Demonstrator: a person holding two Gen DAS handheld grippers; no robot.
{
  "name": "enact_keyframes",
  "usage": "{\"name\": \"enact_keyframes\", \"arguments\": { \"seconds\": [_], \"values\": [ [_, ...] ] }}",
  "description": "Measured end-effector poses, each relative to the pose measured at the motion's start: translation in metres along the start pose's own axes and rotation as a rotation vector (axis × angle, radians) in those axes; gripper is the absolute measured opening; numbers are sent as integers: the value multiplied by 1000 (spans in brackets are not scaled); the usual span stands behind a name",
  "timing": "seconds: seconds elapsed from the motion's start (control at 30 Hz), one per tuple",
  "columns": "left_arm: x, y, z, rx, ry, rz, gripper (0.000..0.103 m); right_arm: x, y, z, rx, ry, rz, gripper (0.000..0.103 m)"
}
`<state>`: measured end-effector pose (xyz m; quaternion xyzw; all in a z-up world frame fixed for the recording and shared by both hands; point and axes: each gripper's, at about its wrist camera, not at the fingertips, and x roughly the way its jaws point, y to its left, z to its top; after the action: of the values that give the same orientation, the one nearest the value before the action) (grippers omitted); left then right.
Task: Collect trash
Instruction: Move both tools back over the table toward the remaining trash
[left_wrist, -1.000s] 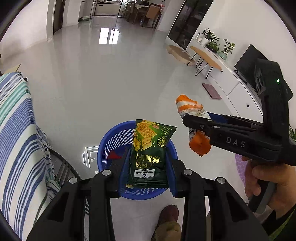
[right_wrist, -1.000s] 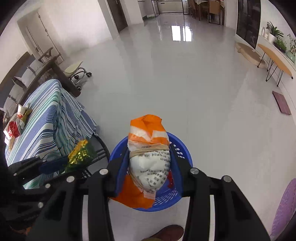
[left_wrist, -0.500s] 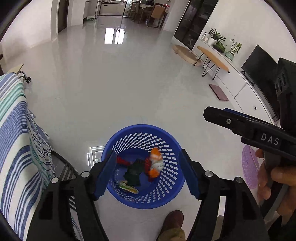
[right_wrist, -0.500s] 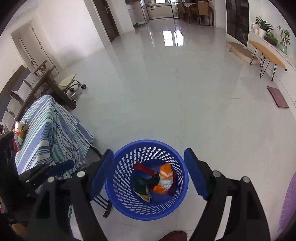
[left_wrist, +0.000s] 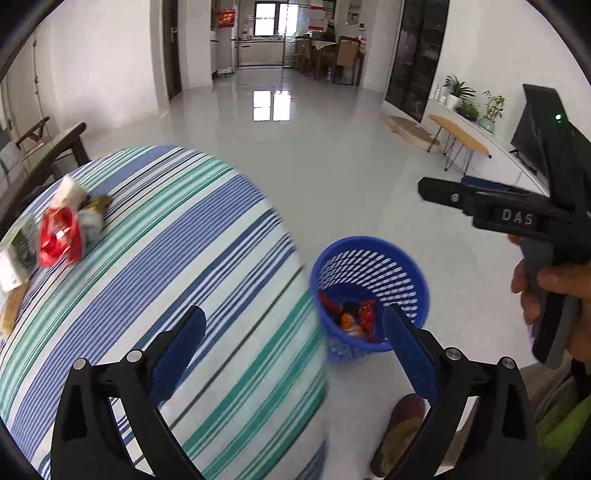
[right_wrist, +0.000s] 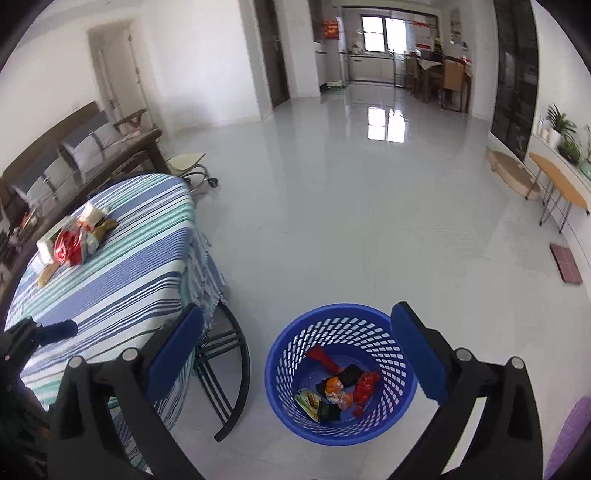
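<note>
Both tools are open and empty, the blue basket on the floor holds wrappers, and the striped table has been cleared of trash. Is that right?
Not quite: the striped table has not been cleared. The right wrist view shows a pile of wrappers on its far side. The rest holds: the left tool and right tool are open and empty, and the blue basket on the floor holds wrappers.

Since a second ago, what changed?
Both grippers let go: the green packet and orange bag dropped into the basket. Left gripper and right gripper, now open and empty, swung up, the left toward the table. Basket and remaining table trash stayed put.
</note>
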<state>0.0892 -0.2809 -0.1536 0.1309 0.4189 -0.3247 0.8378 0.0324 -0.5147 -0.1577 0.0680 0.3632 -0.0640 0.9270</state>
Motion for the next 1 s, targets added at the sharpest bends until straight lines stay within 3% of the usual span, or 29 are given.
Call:
{"name": "enact_keyframes", "arguments": {
  "seconds": [0.37,0.6,0.77,1.0],
  "values": [
    [-53,140,-69,-160,23,247,96,14,139,-35,-204,42,135,98],
    [-67,215,-100,-304,61,305,95,20,221,-44,-275,86,225,98],
    [-72,231,-111,-319,57,303,98,27,256,-43,-297,106,239,98],
    [-71,230,-115,-316,55,292,99,48,270,-39,-294,162,216,98]
  ]
}}
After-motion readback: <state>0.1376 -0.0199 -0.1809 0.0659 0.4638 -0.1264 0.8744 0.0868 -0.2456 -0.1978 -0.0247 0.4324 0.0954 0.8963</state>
